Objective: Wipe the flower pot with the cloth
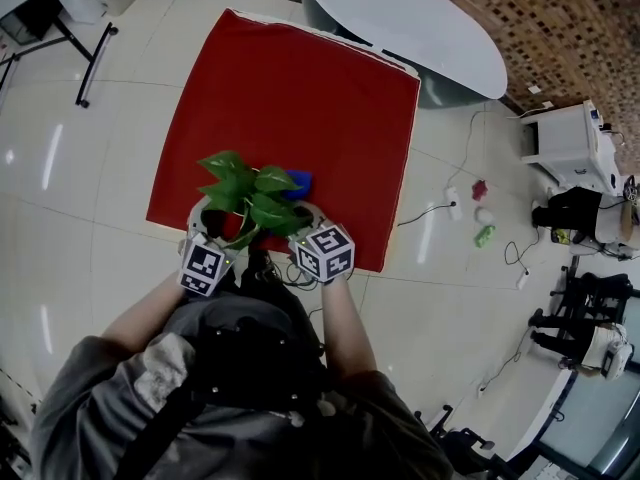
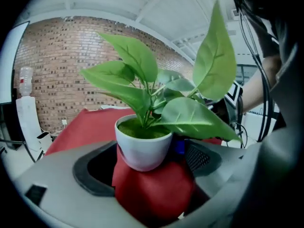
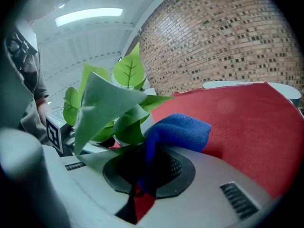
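— Shoulders (image 1: 240,398) in grey under a dark harness sit right beneath the head camera. What is there to read?

— Black-and-white square markers. One cube (image 1: 204,266) rides on the left gripper (image 2: 149,164), and another cube (image 1: 326,252) on the right gripper (image 3: 149,171).

— Start at the left, then. Where is the flower pot against those jaws?

— The flower pot (image 2: 144,148) stands upright between the left jaws. They are closed in on its two sides, a dark pad on one and a meshed pad on the other. It sits at the near edge of the red mat (image 1: 290,108).

— How does the pot look?

— Small, white and smooth, narrowing towards a rounded base, with green filling up to the rim. Broad green leaves (image 2: 137,61) spread above it. In the head view they cover the tips of both grippers.

— And the cloth?

— The cloth (image 3: 178,132) is blue and lies on the pot's right side, right against it under the leaves. The right jaws are pinched together on its lower end. The rest rises out of them and folds over to the right.

— Further right?

— A white oval table (image 1: 410,18) stands past the mat's far corner. A brick wall (image 3: 223,42) is behind it.
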Available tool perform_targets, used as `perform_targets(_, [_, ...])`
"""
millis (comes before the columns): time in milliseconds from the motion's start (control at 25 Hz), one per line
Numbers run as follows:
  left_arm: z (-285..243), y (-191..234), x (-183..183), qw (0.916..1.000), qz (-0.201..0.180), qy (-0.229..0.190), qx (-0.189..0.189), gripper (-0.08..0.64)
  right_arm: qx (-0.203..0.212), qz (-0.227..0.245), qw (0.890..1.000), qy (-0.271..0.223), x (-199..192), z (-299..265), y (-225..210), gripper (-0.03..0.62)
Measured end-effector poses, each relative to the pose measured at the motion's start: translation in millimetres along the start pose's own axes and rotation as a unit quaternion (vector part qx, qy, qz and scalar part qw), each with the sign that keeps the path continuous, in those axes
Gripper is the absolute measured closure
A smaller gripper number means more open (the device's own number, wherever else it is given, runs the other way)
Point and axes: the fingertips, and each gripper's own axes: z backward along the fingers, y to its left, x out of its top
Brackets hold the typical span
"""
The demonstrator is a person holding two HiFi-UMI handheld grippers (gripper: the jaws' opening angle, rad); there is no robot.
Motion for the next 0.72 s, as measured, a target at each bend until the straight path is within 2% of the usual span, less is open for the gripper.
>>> perform_targets(200, [-5, 9, 1, 0.9985, -0.023, -0.003, 0.049, 0.098, 0.024, 0.014, 1.000, 0.014, -9, -3, 14, 0.532])
perform_targets(400, [-9, 17, -2, 0.9956, -0.028, 0.009, 0.088, 0.102, 0.032, 0.018, 0.999, 0.019, -11, 0, 19, 0.532])
perform_targets(560, [-12, 16, 1, 0.9970, -0.031, -0.009, 0.070, 0.112, 0.029, 0.017, 0.999, 0.016, -12, 1, 17, 0.532])
perform_targets(720, [-9, 18, -4, 0.9981, -0.049, -0.016, 0.034, 0.114, 0.011, 0.007, 1.000, 0.003, -7, 8, 7, 0.532])
